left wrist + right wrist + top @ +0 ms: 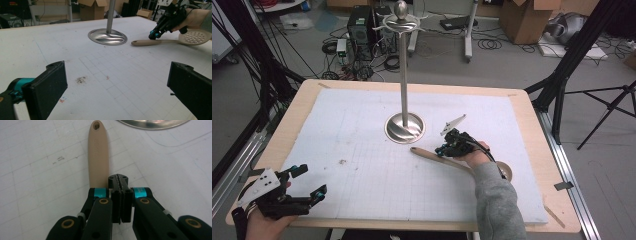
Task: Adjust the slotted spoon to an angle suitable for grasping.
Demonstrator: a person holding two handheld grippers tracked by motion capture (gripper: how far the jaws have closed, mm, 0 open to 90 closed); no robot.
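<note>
Spoon, beige with a perforated bowl, lies flat on the white gridded tabletop; right gripper fingers are pressed together above its handle, left gripper wide open, empty. Beyond stands a steel stand, then boxes and cables on the floor.

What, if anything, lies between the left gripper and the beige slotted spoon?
Nothing visible. Between the open left gripper and the slotted spoon is bare white mat. The metal stand sits off to the side, and the right gripper hangs closed over the spoon's handle.
</note>
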